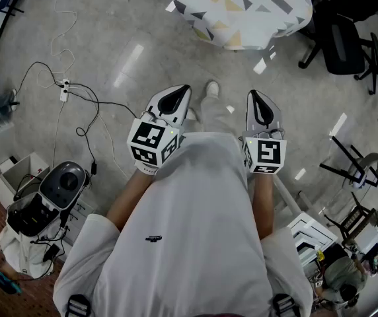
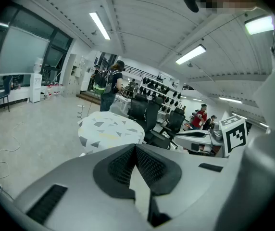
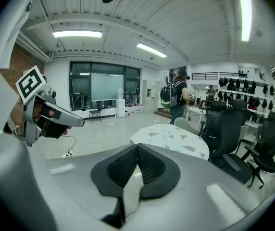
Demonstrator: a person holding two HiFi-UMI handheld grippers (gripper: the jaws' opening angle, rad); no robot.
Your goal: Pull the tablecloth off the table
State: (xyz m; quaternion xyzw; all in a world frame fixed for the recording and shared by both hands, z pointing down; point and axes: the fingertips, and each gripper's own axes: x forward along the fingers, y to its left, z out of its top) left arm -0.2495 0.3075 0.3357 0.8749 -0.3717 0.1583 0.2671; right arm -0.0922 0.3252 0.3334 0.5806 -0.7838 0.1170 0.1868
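The task is not yet started: the patterned tablecloth (image 1: 242,8) fully covers the round table, well ahead of the person, while the left gripper (image 1: 182,91) and right gripper (image 1: 255,96) are held near the waist, fingers closed and empty.

One head camera above, two gripper cameras level.
The head view looks steeply down over the person's torso (image 1: 195,236) to the floor (image 1: 110,25); both gripper views face forward along their jaws, and all three share the distant table (image 1: 242,8) (image 2: 109,130) (image 3: 171,141).
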